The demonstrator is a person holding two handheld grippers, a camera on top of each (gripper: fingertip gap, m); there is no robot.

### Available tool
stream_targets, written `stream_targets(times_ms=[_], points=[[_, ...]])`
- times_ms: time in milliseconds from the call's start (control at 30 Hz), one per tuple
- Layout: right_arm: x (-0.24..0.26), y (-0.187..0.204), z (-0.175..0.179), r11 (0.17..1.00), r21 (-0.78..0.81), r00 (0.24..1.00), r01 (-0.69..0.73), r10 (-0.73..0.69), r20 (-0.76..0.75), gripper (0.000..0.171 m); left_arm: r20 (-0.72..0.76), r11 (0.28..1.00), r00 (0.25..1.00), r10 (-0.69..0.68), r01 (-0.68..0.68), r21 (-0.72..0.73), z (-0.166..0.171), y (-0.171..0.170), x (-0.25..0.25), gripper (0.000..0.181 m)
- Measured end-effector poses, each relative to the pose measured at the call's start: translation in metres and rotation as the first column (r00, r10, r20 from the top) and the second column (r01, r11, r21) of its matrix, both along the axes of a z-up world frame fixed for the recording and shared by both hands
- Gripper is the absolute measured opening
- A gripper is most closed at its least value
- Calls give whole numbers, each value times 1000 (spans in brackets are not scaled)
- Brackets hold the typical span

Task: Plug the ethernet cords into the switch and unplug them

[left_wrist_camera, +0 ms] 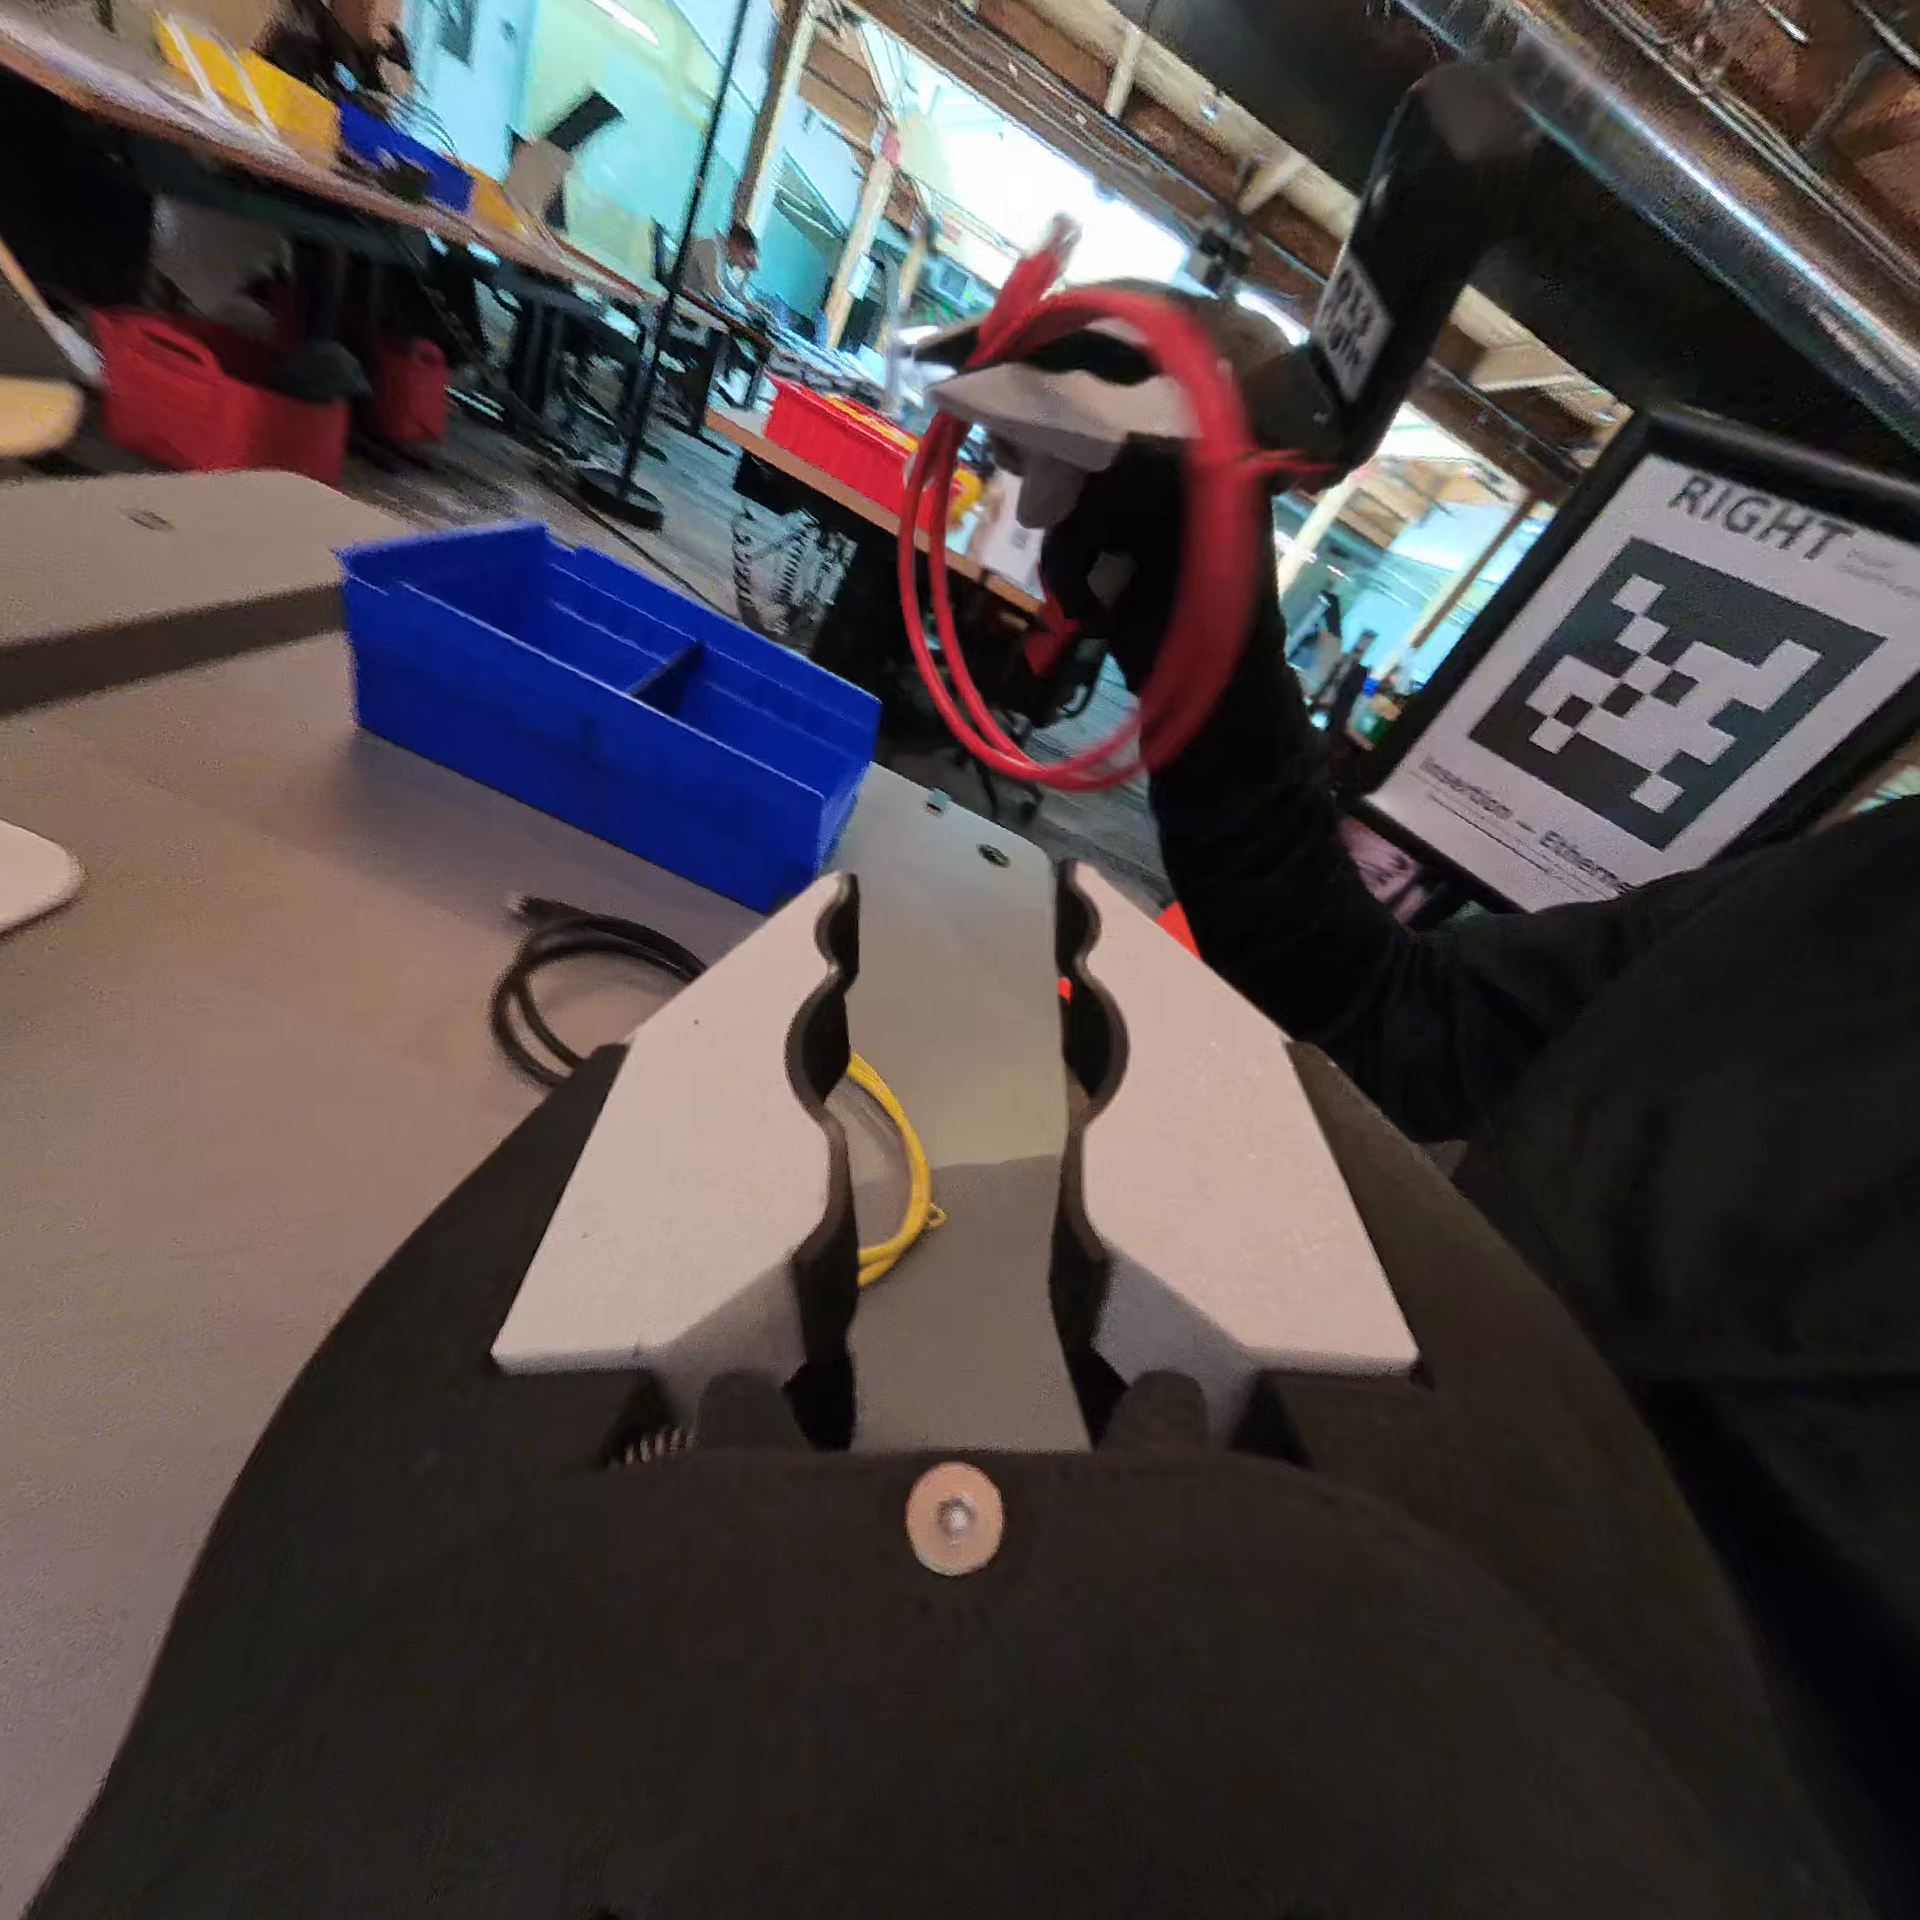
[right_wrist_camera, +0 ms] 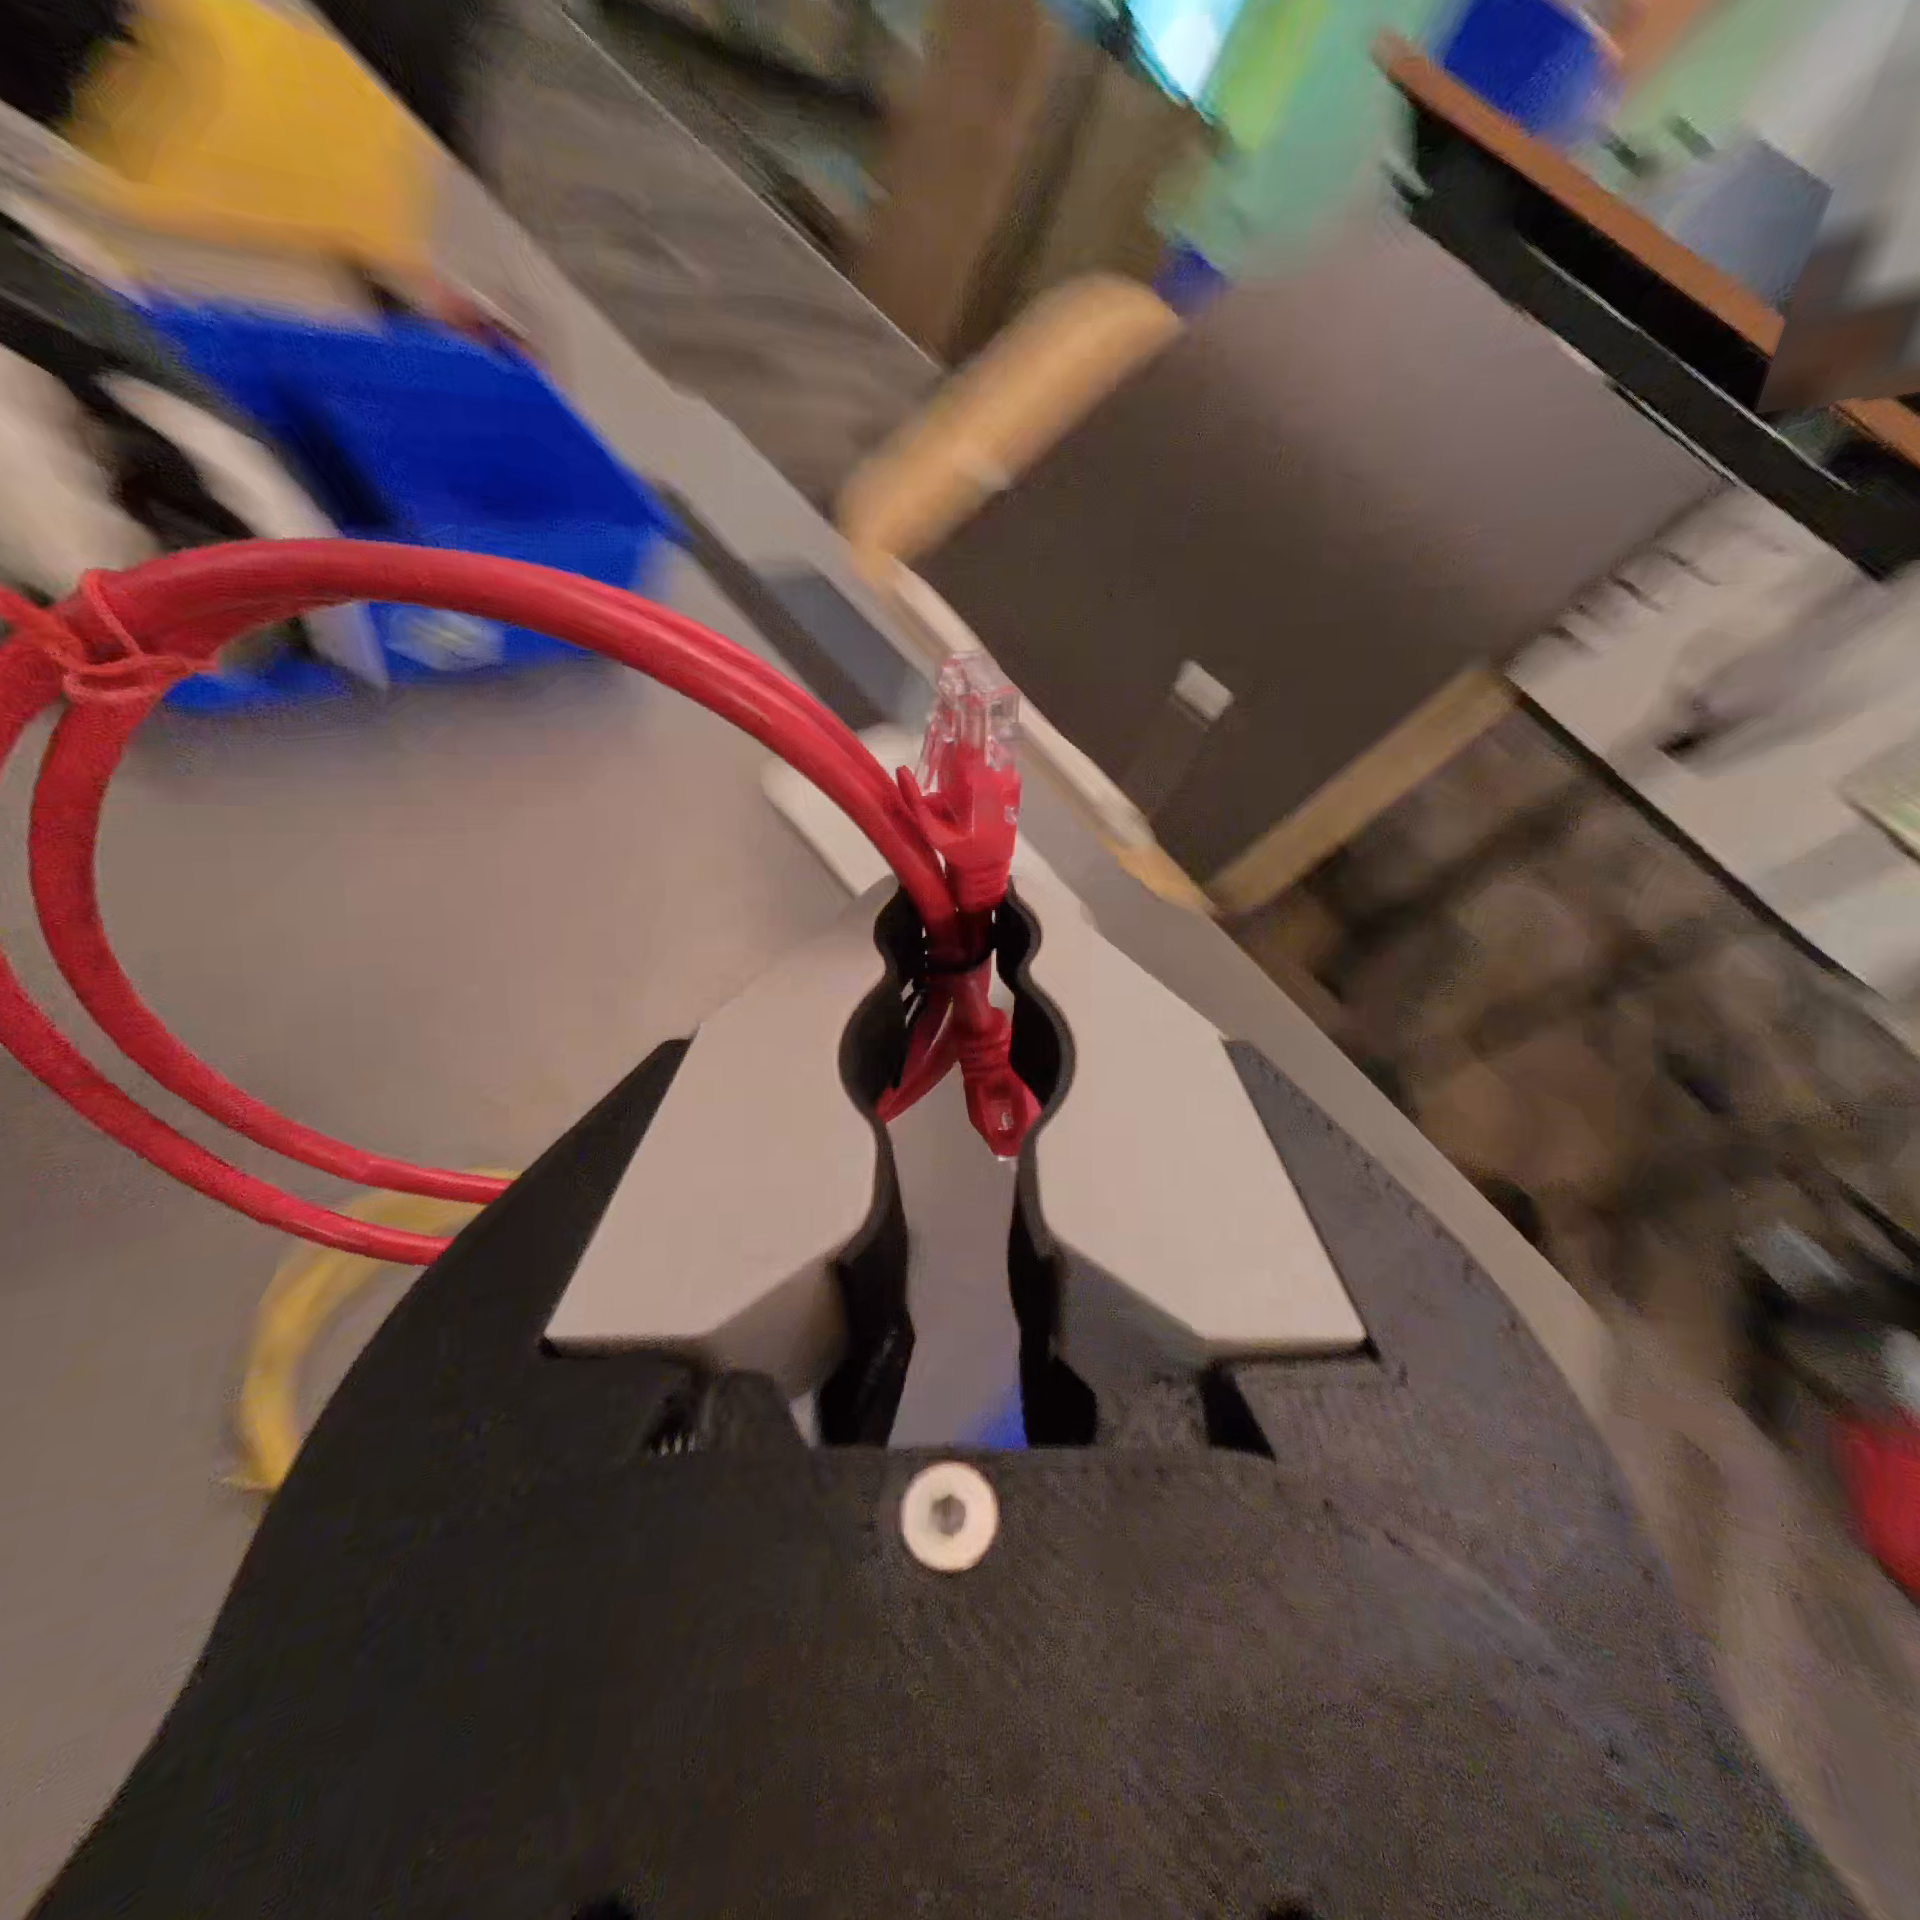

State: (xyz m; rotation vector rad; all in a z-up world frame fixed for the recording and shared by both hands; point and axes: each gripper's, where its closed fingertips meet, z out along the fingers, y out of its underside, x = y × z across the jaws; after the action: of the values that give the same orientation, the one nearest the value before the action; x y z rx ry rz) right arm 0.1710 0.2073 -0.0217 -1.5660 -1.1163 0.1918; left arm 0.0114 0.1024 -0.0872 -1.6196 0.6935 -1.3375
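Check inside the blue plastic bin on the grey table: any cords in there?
The blue plastic bin shows a divider and bare blue floor in the left wrist view, no cords visible. Its near wall hides the floor closest to the camera, so that strip can't be checked.

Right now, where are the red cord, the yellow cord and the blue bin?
red cord (right_wrist_camera: 416,582): right wrist view, top of its coiled loop.
yellow cord (left_wrist_camera: 914,1153): left wrist view, bend lying on the table.
blue bin (left_wrist_camera: 582,717): left wrist view, near side wall.

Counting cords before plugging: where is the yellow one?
The yellow cord lies coiled on the grey table, seen between the open left gripper fingers, near the black cord.
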Motion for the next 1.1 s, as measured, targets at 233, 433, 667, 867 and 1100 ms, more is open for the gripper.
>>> stream_targets(times_ms=[233,433,667,867,1100], points=[[187,107,-89,793,-171,808,585,-554,198,12,-40,986,996,84,-88,-141,-13,20,-24,26],[259,136,-180,610,-179,629,772,-692,355,13,-57,987,996,68,-76,-141,-18,17,-18,23],[282,137,-260,529,-196,531,826,-612,586,13,-86,986,994,71,-83,-141,-23,17,-16,23],[273,126,-288,493,-327,552,806,-428,715,61,-138,984,986,94,-113,-135,-30,20,-16,24],[228,103,-182,655,-329,711,681,-482,513,60,-173,983,974,144,-161,-85,-23,25,-26,24]])
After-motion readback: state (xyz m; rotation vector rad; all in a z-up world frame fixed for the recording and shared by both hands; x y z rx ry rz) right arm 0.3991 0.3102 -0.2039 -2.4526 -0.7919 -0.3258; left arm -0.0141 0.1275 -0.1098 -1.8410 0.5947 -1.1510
